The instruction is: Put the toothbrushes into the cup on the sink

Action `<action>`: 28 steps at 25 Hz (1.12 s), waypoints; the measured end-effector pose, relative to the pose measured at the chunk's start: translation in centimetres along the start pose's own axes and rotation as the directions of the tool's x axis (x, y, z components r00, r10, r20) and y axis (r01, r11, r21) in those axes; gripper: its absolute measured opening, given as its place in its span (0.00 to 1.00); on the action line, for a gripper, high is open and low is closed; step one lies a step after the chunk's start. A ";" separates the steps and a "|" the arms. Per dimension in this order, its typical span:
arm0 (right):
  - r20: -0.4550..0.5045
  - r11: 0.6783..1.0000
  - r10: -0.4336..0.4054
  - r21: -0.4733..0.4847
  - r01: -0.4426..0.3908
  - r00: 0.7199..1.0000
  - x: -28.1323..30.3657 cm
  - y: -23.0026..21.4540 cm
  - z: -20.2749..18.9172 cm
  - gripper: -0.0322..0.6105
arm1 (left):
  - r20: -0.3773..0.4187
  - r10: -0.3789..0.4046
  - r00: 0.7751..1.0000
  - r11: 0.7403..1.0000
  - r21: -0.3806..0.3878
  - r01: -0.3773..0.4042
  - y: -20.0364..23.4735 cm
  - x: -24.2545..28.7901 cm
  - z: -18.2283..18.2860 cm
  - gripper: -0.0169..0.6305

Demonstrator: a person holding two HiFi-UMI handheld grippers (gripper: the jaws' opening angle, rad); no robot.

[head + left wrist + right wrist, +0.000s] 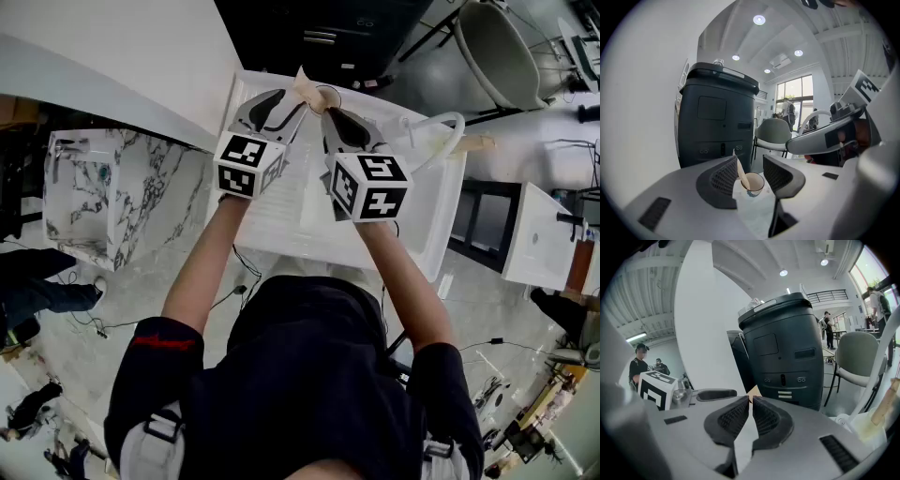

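Note:
A small cup (753,184) stands at the far edge of the white sink (302,217), just beyond my left gripper's (749,161) tips. A tan toothbrush (739,172) leans in the cup, close to the left pad (723,177) without being pinched. The jaws stand apart, with nothing between them. In the head view the cup (327,93) and toothbrush (305,88) sit between the left gripper (286,98) and the right gripper (330,114). My right gripper (751,399) is shut, and a tan tip (753,391) shows just past its fingertips. I cannot tell whether it holds that tip.
A white arched faucet (441,123) rises at the sink's right, with a tan stick (886,402) beside it. A dark machine (717,123) stands behind the sink, a pale chair (773,133) to its right, and a marble block (103,187) at the left.

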State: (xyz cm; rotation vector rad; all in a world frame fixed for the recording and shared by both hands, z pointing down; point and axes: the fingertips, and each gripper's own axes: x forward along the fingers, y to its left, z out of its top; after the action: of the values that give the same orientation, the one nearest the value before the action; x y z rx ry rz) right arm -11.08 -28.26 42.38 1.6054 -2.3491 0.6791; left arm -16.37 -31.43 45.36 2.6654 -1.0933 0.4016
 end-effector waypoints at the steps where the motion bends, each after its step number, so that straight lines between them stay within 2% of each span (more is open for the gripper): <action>1: -0.001 1.000 0.007 -0.005 -0.007 1.000 -0.2 0.1 0.1 0.12 | 0.008 0.009 1.000 1.000 0.004 -0.009 -0.1 -0.4 0.4 0.30; 6: -0.006 0.999 0.035 -0.032 -0.035 0.999 -1.4 0.5 0.1 0.12 | 0.048 0.044 0.998 0.999 0.003 -0.044 -1.1 -2.6 1.8 0.24; 14: -0.002 0.996 0.070 -0.050 -0.070 0.998 -3.7 0.7 0.1 0.12 | 0.078 0.057 0.995 0.998 0.008 -0.058 -3.7 -5.5 2.7 0.16; 28: 0.020 0.994 0.096 -0.061 -0.095 0.995 -6.2 2.5 -1.3 0.12 | 0.101 0.014 0.995 1.000 0.021 -0.016 -7.3 -9.6 2.3 0.09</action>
State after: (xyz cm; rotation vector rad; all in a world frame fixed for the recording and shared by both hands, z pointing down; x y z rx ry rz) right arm -11.09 -21.84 40.26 1.4922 -2.4520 0.6060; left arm -17.38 -20.92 39.16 2.7249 -1.1441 0.2864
